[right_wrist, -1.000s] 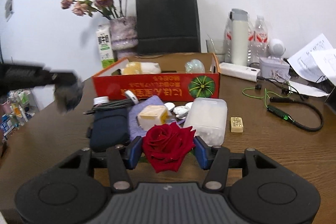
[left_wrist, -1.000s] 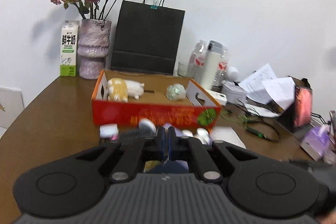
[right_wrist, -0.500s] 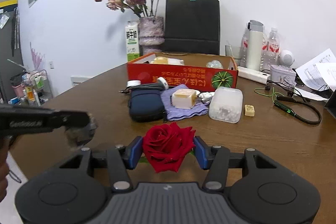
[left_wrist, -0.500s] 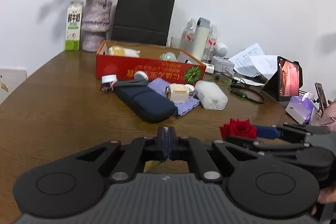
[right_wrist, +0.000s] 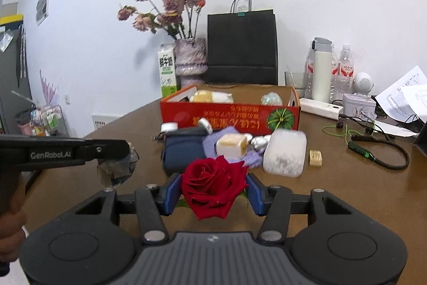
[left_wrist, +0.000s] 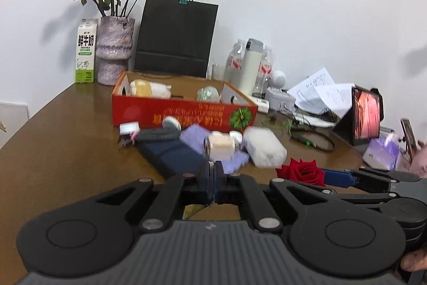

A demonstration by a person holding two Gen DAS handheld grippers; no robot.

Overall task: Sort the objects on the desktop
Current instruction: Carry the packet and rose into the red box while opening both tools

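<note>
While level over table — right gripper clamps rose | left gripper closed

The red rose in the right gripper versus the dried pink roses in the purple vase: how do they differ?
The red rose is a single deep-red bloom with full petals; the dried pink roses are many faded, shrivelled heads. The red rose is clamped between the blue pads of the right gripper with no long stem in view, while the dried roses stand on long stems in the purple vase at the back of the table. Both are roses.
</note>
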